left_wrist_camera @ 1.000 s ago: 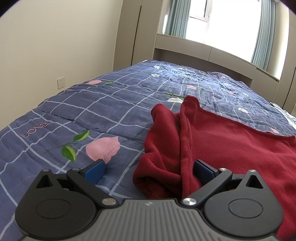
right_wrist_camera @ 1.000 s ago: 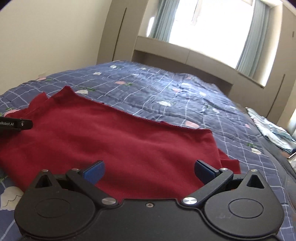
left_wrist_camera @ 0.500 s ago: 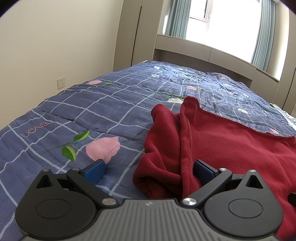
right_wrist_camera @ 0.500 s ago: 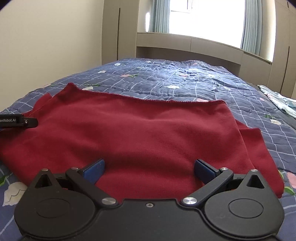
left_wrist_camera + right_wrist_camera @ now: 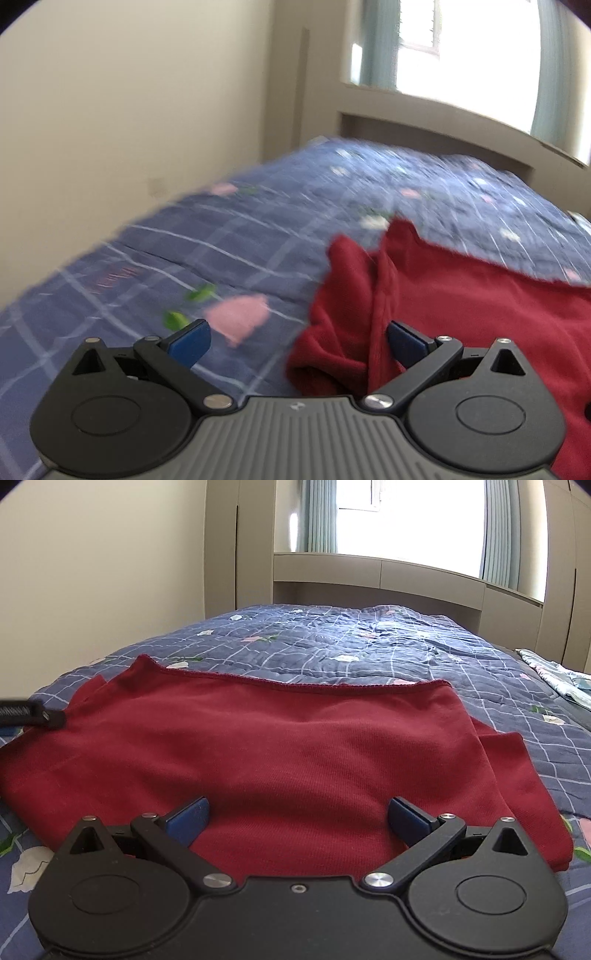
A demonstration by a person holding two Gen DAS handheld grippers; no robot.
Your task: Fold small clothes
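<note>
Blue checked floral quilt [image 5: 332, 646] bears a dark red knit garment [image 5: 295, 746] — sleeves tucked, cross-fold outstanding; left gripper [image 5: 295, 336] and right gripper [image 5: 297, 814] gape, empty.

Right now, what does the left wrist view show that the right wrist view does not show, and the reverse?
Only the left wrist view shows the bunched sleeve at the garment's edge, lying between the open fingers of the left gripper, and the pink flower print beside it. The view is blurred.

Only the right wrist view shows the far hem from corner to corner, the light patterned cloth at the bed's right edge, and the open right gripper.

Both show the red garment lying on the blue checked quilt, and the window.
</note>
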